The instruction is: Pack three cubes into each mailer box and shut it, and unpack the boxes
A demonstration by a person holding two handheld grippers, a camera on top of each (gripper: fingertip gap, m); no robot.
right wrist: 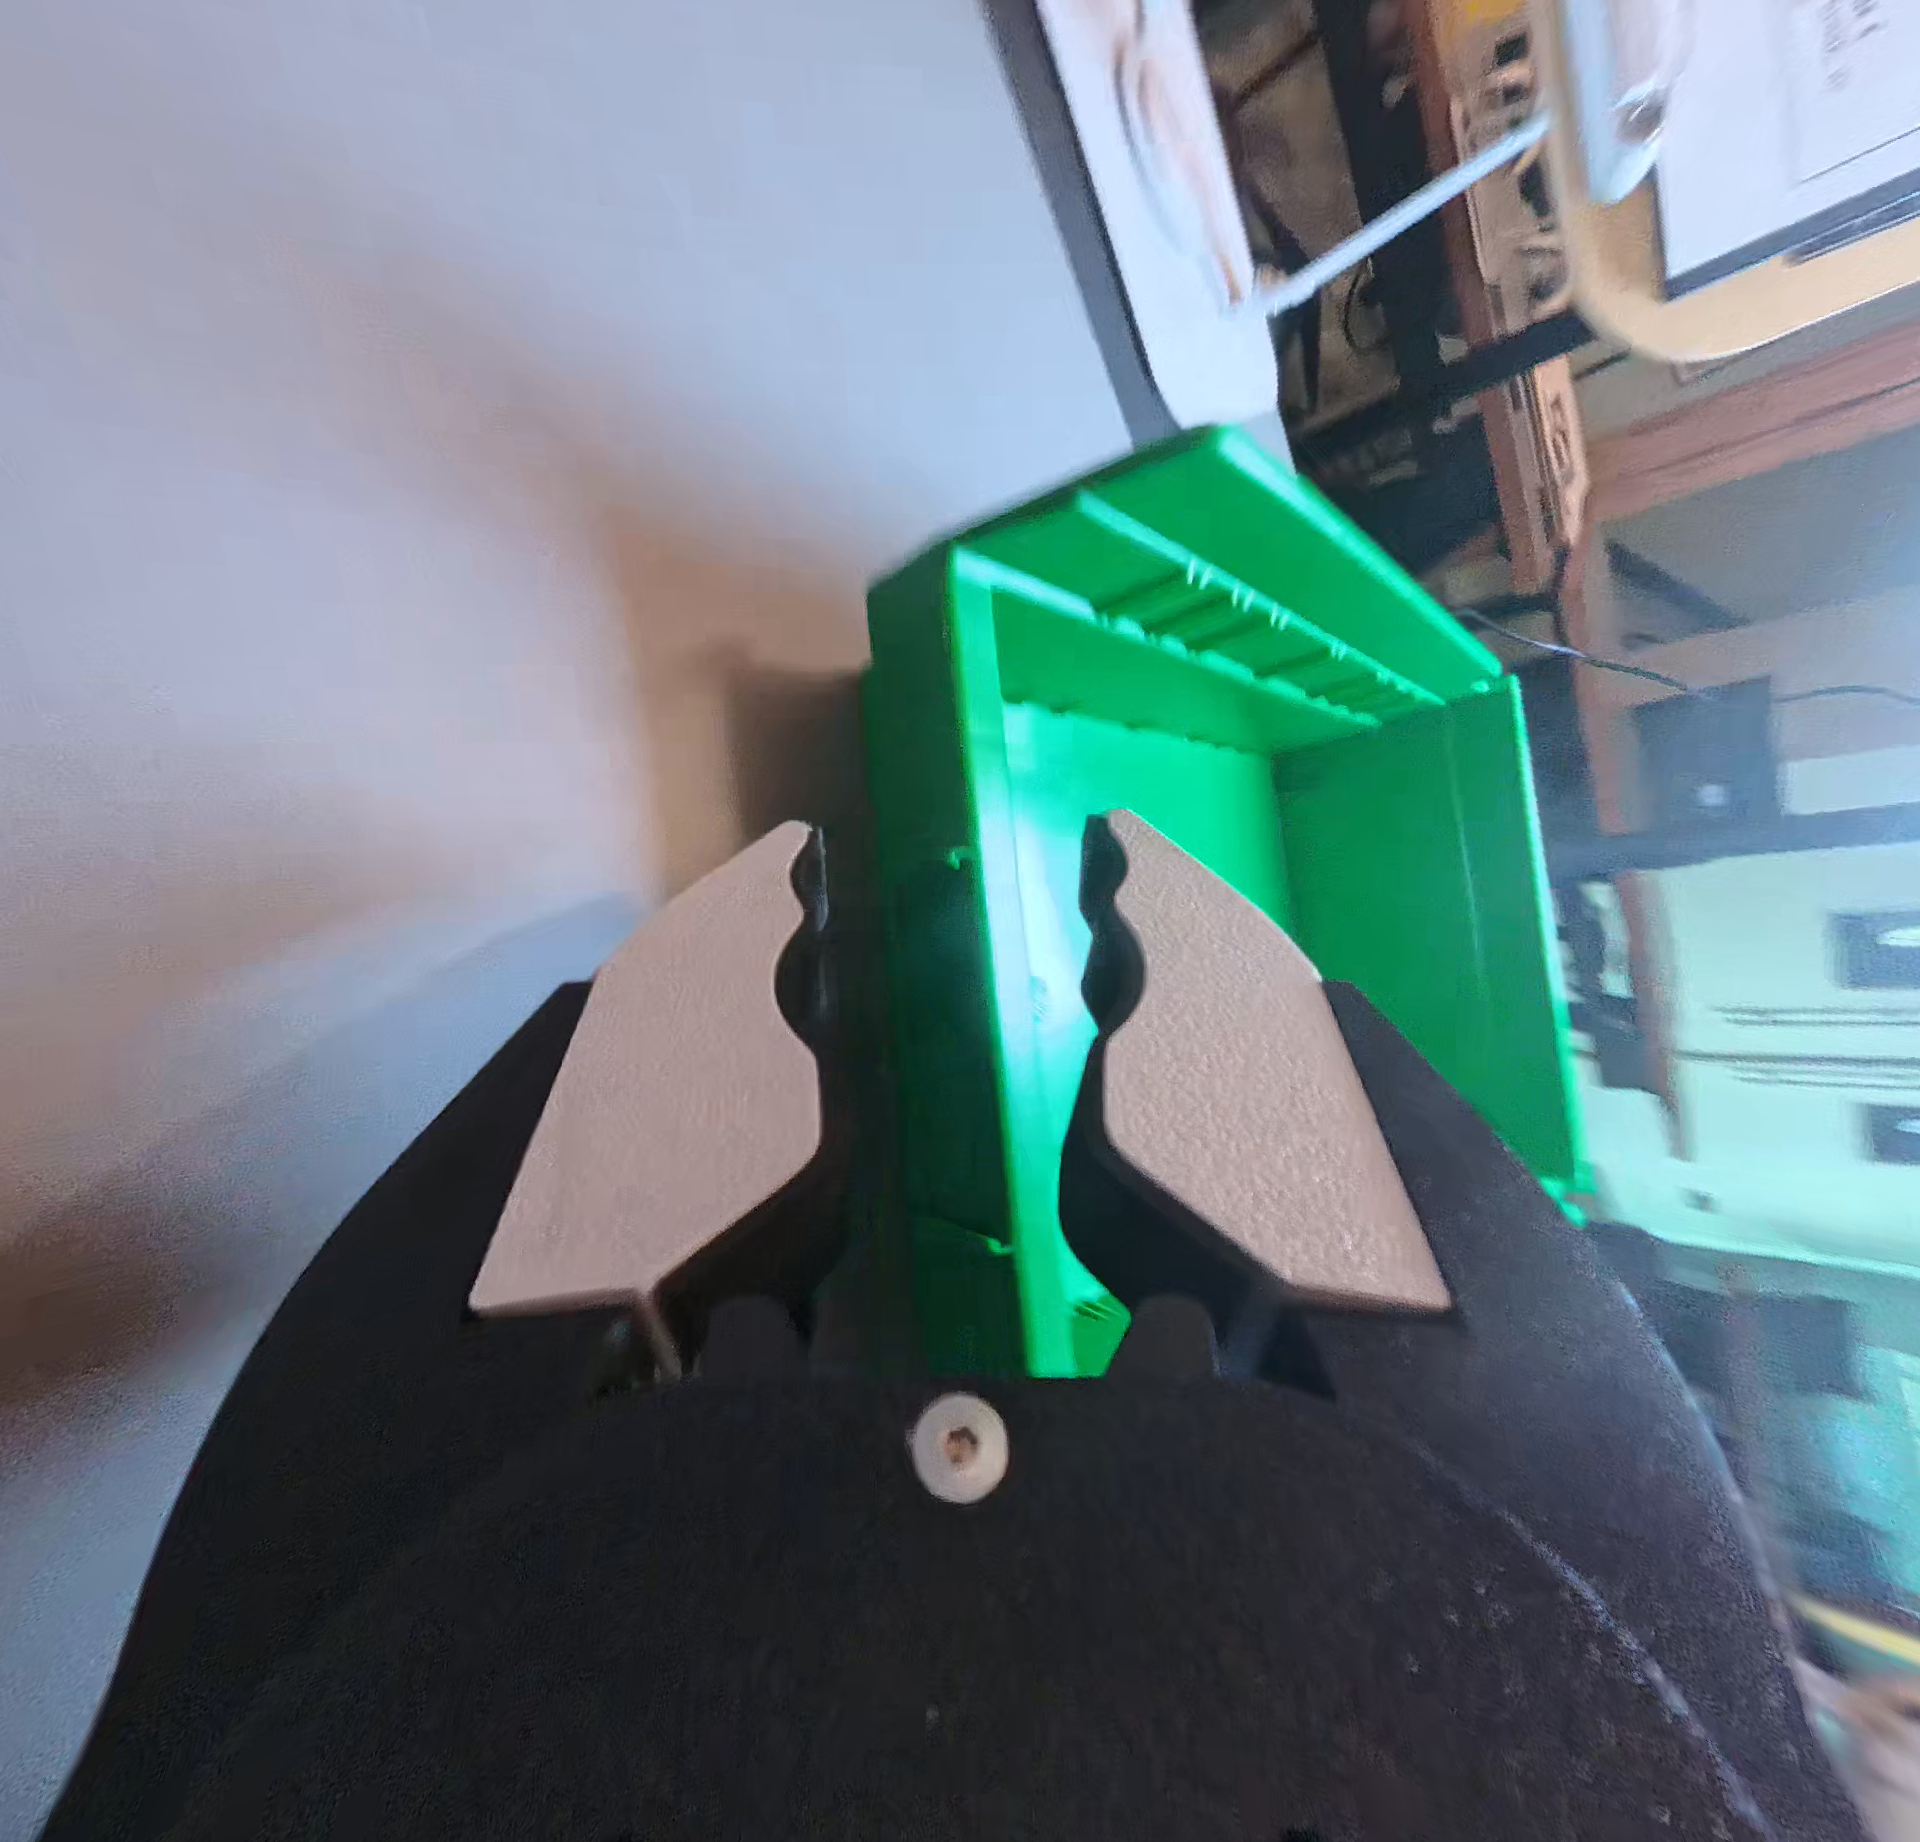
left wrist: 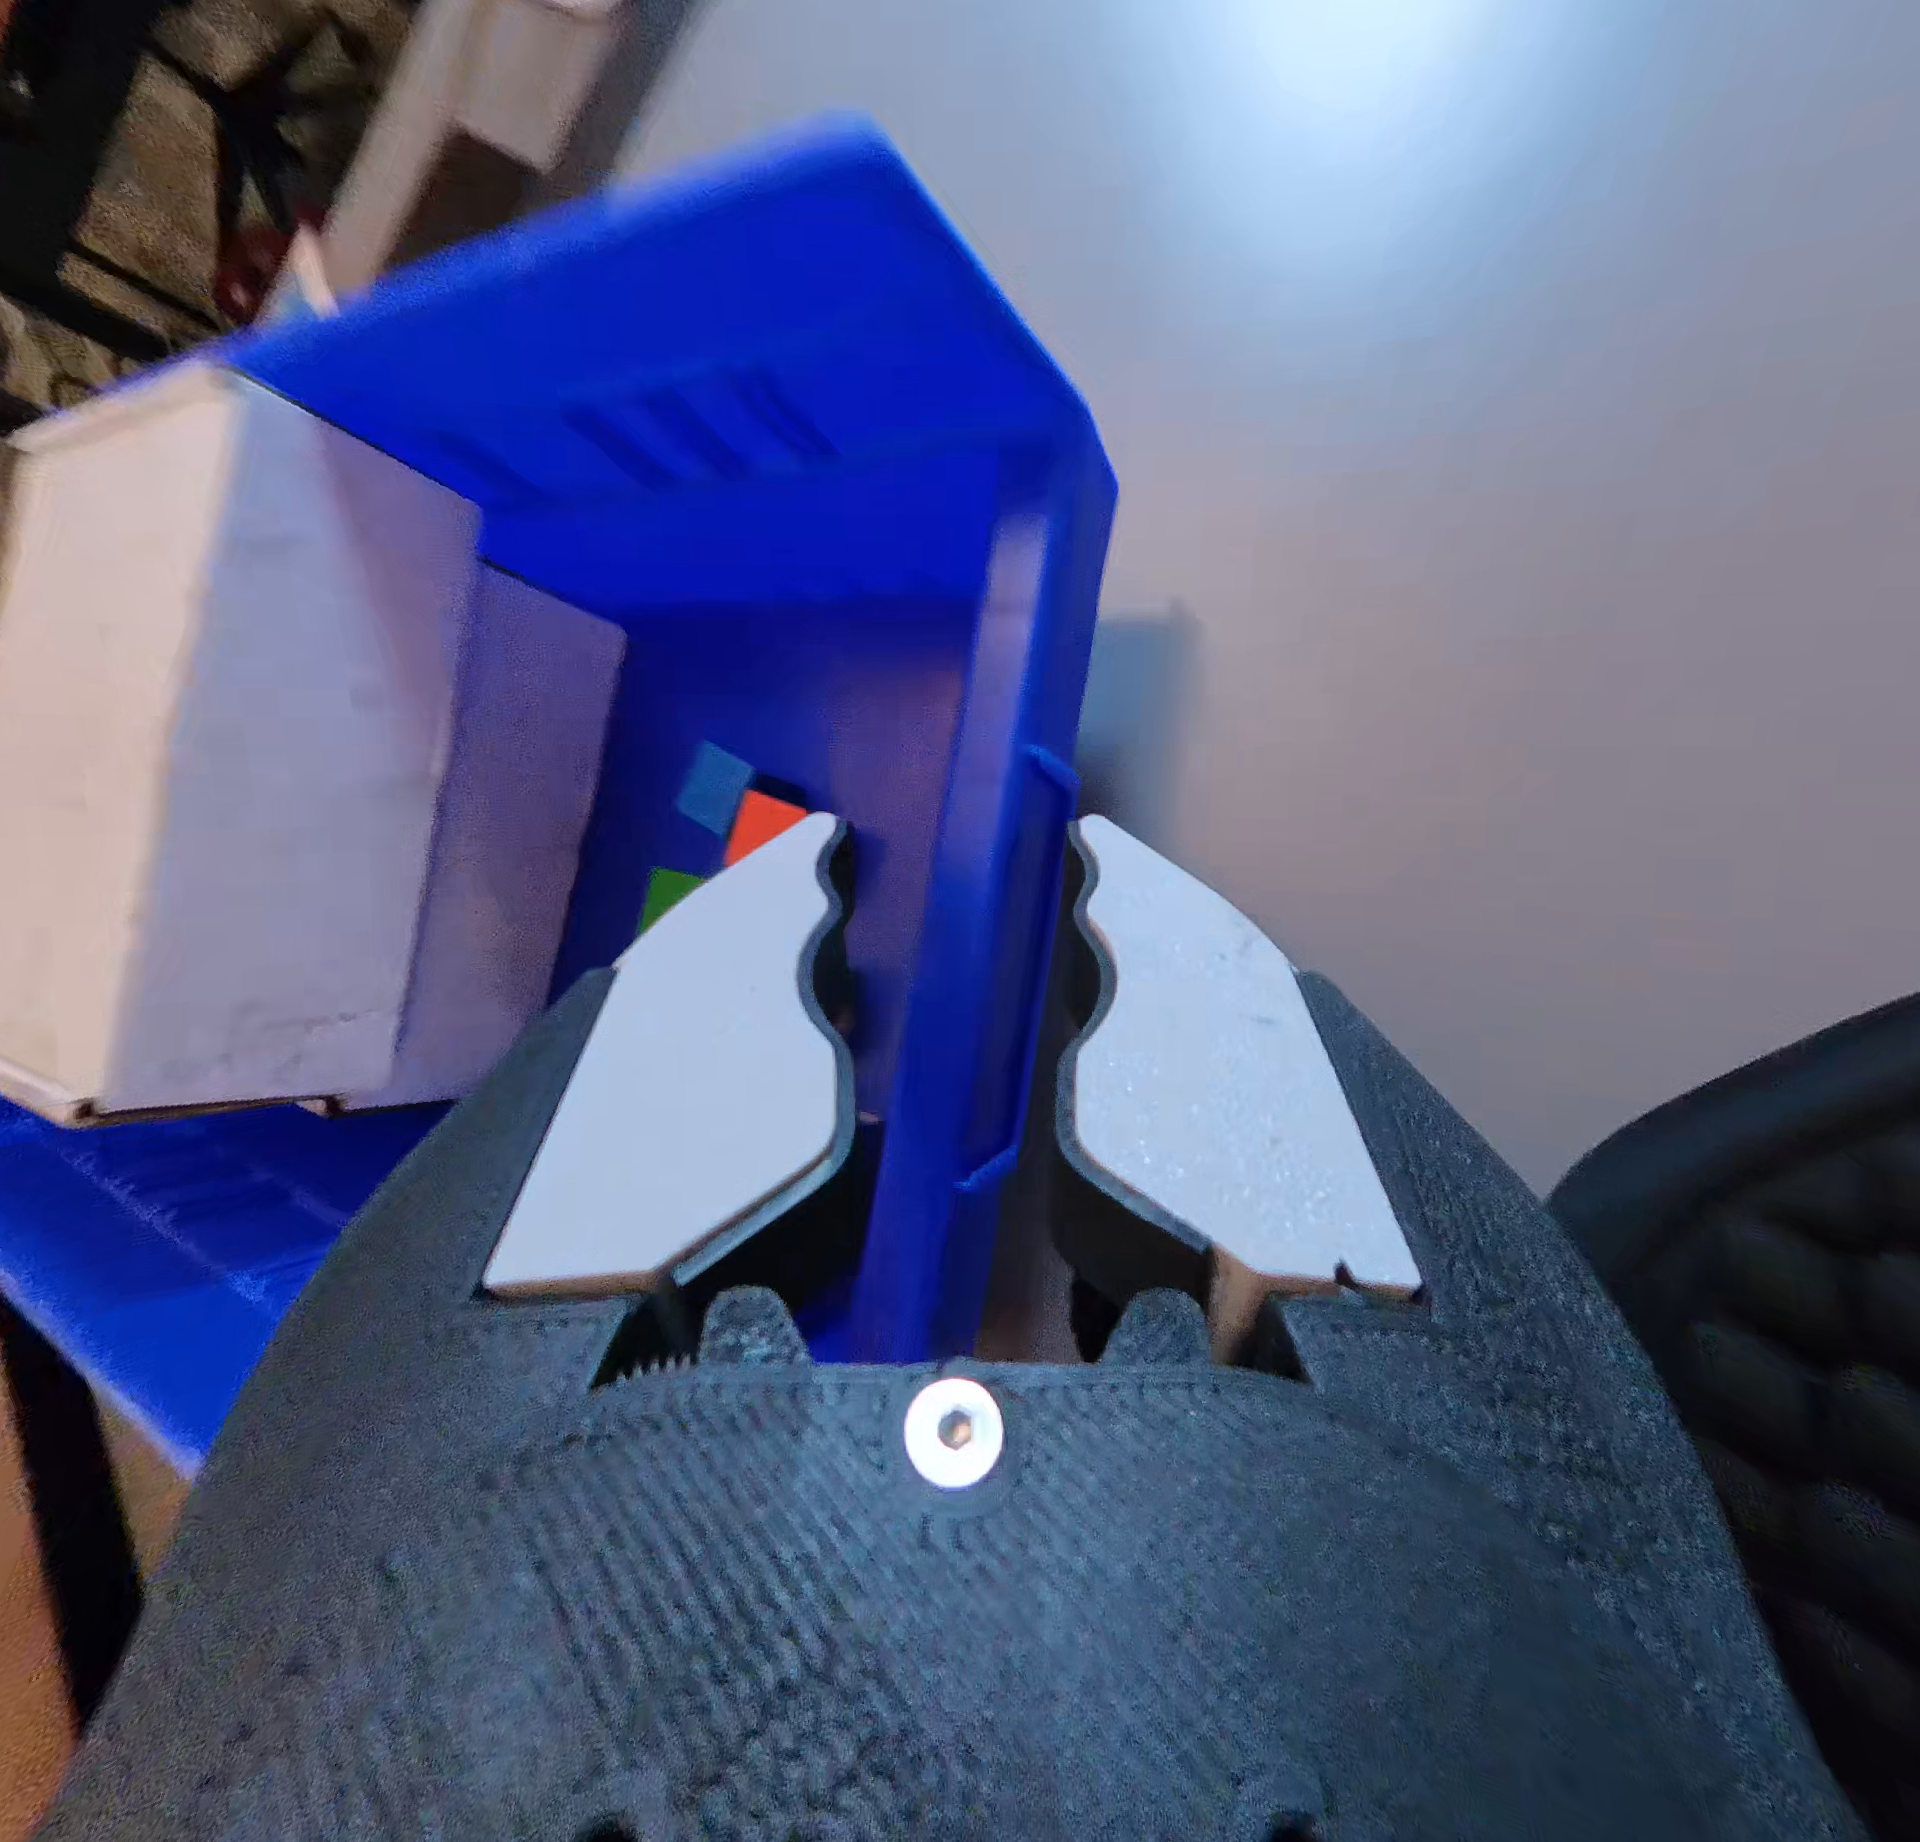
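In the left wrist view my left gripper (left wrist: 961, 836) is shut on the side wall of a blue plastic bin (left wrist: 790, 421), held tilted over the white table (left wrist: 1455, 442). A white mailer box (left wrist: 208, 753) lies inside the bin at left. A multicoloured cube (left wrist: 764, 821) with red, green and blue faces shows deep in the bin, just beyond my left finger. In the right wrist view my right gripper (right wrist: 951, 836) is shut on the side wall of a green plastic bin (right wrist: 1351, 857), also tilted. I see nothing inside the green bin.
The white table (right wrist: 416, 338) lies to the left of the green bin. Shelving with cardboard boxes and papers (right wrist: 1558, 234) stands beyond the table's edge at right. A dark sleeve (left wrist: 1766, 1325) shows at lower right of the left view. A white post (left wrist: 488, 88) stands behind the blue bin.
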